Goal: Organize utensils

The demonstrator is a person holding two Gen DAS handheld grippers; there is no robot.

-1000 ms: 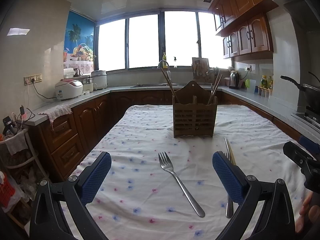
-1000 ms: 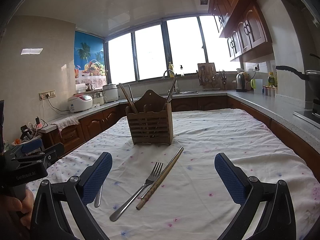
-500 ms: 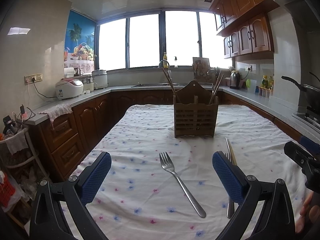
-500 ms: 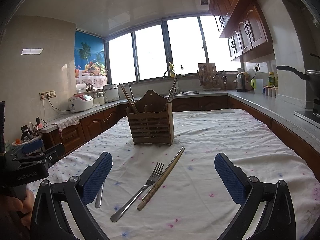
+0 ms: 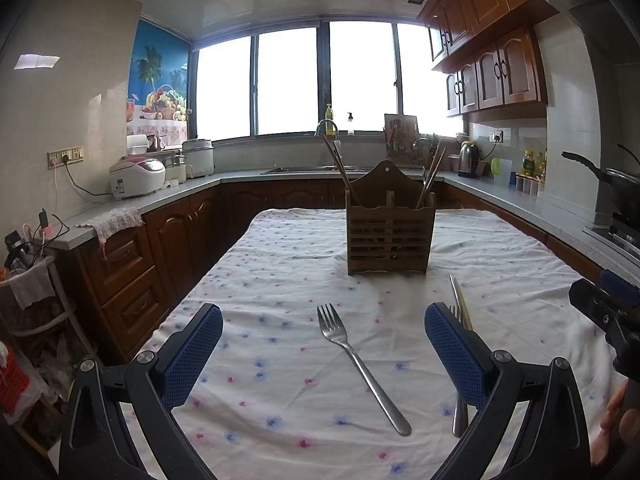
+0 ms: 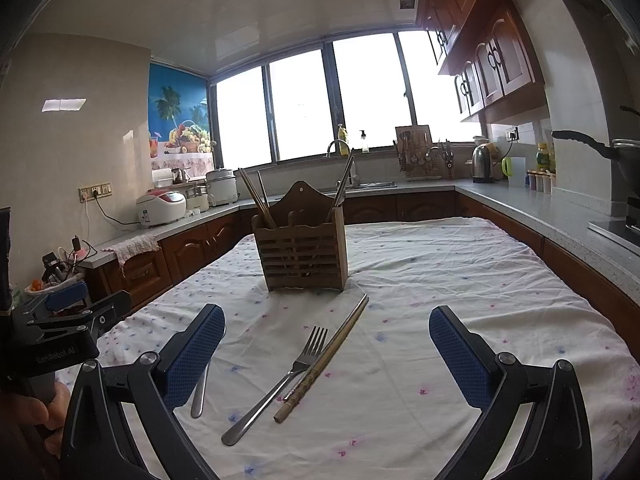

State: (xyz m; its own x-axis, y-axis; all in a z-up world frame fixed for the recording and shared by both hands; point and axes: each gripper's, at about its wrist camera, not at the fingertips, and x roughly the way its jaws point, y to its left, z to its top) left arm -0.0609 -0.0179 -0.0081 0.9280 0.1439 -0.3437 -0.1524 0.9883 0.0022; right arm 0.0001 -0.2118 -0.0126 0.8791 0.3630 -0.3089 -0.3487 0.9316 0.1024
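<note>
A wooden utensil holder stands mid-table with chopsticks sticking out of it. On the cloth in front of it lies a steel fork, right between the fingers of my open left gripper. A second fork with a pair of chopsticks is partly hidden behind that gripper's right finger. In the right wrist view this fork and the chopsticks lie side by side below my open right gripper, short of the holder. Neither gripper holds anything.
A flowered white tablecloth covers the table. Dark wood cabinets and grey counters ring it, with a rice cooker to the left and a wok to the right. A hand holding the other gripper shows at the left edge.
Both views drift only slightly. Nothing on the table has moved and both grippers stay open.
</note>
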